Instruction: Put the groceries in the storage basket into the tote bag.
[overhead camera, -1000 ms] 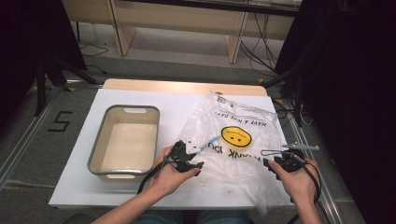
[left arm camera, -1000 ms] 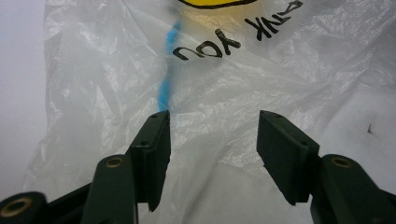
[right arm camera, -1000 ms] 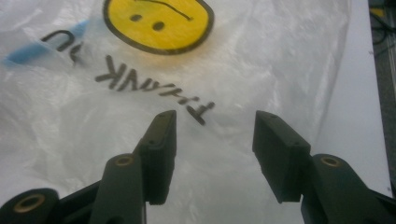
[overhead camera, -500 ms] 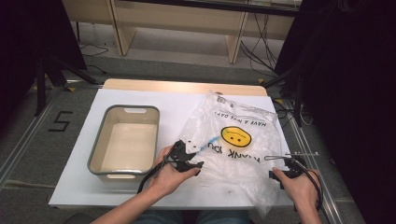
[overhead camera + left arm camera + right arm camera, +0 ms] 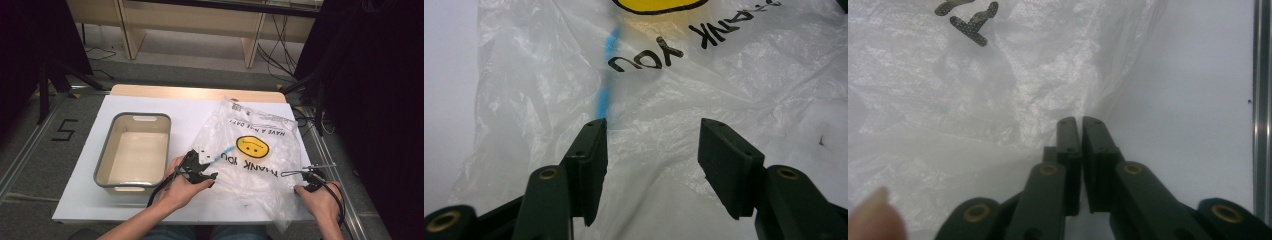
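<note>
Plastic bag [image 5: 250,155], clear and crinkled with a yellow smiley and black "THANK YOU" lettering, lies spread across the right half of the white desk [image 5: 190,107]. Left gripper [image 5: 204,159] rests at the bag's 9 o'clock edge, its jaws released and standing apart over the film beside a blue streak [image 5: 605,85], pressing on nothing. Right gripper [image 5: 289,174] sits at the bag's 4 o'clock corner; its jaws have just been closing and now stand clenched together at the bag's rim, though whether film is pinched between them I cannot tell. Well off at the bag's 9 o'clock, a grey tub [image 5: 107,152] stands on the desk.
</note>
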Available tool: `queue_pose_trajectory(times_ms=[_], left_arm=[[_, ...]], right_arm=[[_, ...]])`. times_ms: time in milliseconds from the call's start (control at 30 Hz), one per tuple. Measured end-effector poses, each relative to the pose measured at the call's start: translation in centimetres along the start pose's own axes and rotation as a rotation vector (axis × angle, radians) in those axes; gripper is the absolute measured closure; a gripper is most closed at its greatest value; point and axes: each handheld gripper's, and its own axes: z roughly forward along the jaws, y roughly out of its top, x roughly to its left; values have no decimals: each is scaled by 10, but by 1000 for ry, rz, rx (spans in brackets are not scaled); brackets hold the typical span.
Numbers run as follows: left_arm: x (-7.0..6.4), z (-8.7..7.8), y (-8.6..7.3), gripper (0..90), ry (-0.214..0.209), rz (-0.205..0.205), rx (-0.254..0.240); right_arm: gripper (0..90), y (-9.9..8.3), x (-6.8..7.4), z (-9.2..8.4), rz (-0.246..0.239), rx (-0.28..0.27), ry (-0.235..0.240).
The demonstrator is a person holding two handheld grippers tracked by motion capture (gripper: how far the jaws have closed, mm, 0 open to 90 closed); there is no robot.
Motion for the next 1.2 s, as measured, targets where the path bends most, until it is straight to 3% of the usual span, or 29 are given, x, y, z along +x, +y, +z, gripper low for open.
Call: queue_pose_trajectory(times_ms=[200, 800, 933, 1067, 1100, 1200], left_arm=[[1, 0, 0, 465, 10, 5, -13], [2, 1, 1, 461, 43, 14, -17], [2, 4, 0, 441, 57, 16, -1], [2, 8, -2, 416, 59, 30, 52], [1, 11, -5, 412, 52, 30, 89], [0, 14, -7, 411, 54, 30, 113]], right_arm=[[900, 1, 0, -1, -21, 2, 6], [900, 6, -16, -4, -40, -49, -98], [900, 8, -22, -4, -34, -75, -131], [900, 12, -25, -3, -32, -105, -156], [900, 13, -25, -3, -36, -127, -169], [900, 15, -26, -3, -36, -147, -182]])
